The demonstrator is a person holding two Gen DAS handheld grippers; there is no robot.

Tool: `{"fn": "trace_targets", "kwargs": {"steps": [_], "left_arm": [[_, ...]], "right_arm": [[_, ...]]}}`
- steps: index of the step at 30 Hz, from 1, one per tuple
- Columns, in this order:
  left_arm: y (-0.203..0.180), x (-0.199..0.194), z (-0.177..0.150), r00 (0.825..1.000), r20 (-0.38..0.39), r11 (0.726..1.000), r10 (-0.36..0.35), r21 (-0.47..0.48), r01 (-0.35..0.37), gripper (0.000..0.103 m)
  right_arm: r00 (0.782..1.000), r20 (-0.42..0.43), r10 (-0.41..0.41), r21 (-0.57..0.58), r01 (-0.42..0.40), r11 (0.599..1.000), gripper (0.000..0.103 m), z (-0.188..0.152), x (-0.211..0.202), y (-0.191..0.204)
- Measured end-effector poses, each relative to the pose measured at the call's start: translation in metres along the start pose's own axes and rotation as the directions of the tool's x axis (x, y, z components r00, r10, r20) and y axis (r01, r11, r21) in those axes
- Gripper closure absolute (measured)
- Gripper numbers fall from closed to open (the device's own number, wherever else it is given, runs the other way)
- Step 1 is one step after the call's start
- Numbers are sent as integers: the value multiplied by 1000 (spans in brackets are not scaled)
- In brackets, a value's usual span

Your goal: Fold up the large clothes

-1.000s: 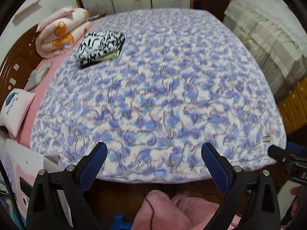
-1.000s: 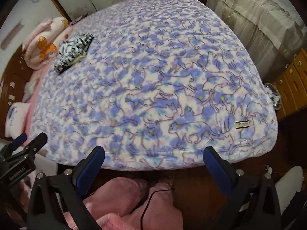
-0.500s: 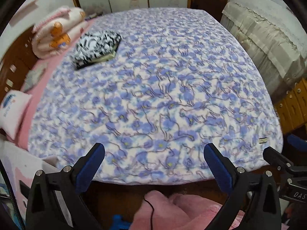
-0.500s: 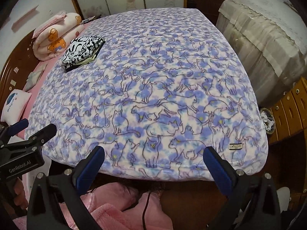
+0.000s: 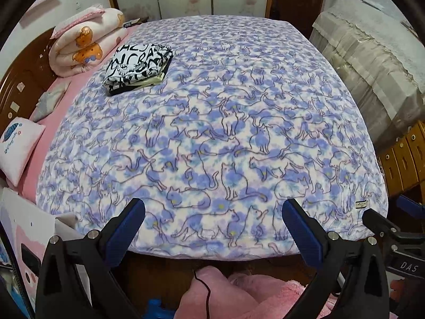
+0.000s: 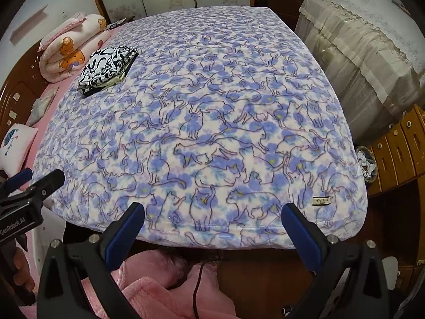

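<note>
Hand-held grippers, left (image 5: 213, 226) and right (image 6: 212, 224), both spread wide, empty, poised above near bed (image 5: 239, 261) edge. Cat-print fleece blanket (image 5: 225, 133) spread flat across bed. Soft, bulky, light, clingy rather than slippery; probably best pinched at two near corners. Folded black-and-white garment (image 5: 138, 66) resting far left.

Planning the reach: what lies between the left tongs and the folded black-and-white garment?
Only bare cat-print blanket, seen in the left wrist view, from tongs to garment.
</note>
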State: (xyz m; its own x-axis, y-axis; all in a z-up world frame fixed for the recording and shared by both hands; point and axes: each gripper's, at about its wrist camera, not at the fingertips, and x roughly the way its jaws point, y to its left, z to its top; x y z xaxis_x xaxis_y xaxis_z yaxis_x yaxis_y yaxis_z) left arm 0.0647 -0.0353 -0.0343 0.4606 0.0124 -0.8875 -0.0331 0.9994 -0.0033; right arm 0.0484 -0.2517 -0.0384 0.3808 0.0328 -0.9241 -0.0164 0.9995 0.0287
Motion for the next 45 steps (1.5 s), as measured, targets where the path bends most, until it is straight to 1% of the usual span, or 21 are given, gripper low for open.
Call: {"fn": "trace_targets", "kwargs": {"steps": [4, 9, 14, 40, 45], "left_arm": [[-2, -4, 1, 1000, 18, 1000, 2, 14, -3, 1], [-3, -9, 0, 999, 35, 1000, 13, 24, -14, 1], [-7, -12, -1, 999, 46, 999, 15, 47, -17, 1], [-11, -15, -3, 998, 56, 999, 20, 49, -23, 1], [-10, -13, 4, 999, 44, 999, 14, 52, -16, 1]], "right_arm": [[1000, 8, -8, -20, 8, 1000, 0, 1, -1, 2], [1000, 9, -8, -19, 9, 1000, 0, -1, -3, 4], [999, 38, -7, -31, 8, 999, 0, 3, -7, 3], [999, 31, -13, -29, 14, 999, 0, 5, -6, -2], [999, 31, -12, -31, 13, 999, 0, 6, -5, -3]]}}
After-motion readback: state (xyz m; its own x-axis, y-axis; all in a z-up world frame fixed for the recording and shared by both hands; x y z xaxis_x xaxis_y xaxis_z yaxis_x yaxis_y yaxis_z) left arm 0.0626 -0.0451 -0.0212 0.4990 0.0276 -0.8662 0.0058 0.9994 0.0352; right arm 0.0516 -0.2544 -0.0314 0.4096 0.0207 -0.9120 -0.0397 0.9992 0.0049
